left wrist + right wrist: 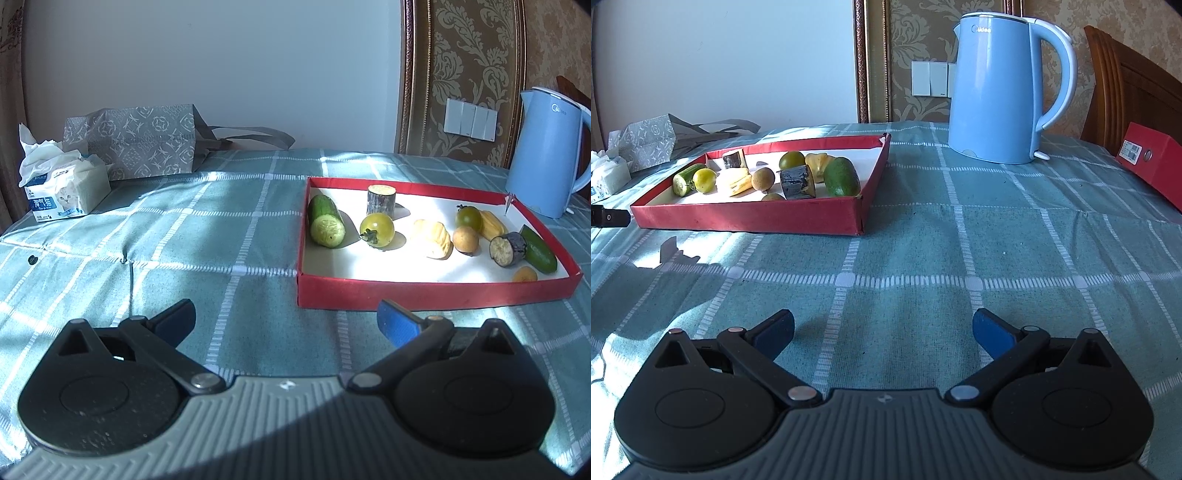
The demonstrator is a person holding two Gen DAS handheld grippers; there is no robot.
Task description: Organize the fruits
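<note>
A shallow red tray [424, 293] [746, 218] with a white floor lies on the green checked tablecloth. In it lie a cut cucumber piece [325, 220] [685, 180], two green tomatoes [377, 229] [468, 218], yellow fruit pieces [433, 238], a small brown round fruit [465, 240], two aubergine chunks [381, 200] [508, 248] and a green avocado-like fruit [540, 250] [842, 176]. My left gripper [286, 321] hovers open in front of the tray's near wall, holding nothing. My right gripper [882, 328] is open too, over bare cloth to the right of the tray.
A blue electric kettle [546, 151] [1001, 85] stands behind the tray's right end. A tissue pack [66, 195] and a grey patterned bag [136, 142] sit at the back left. A red box [1152, 166] lies at the right edge, with a wooden chair [1126, 85] behind it.
</note>
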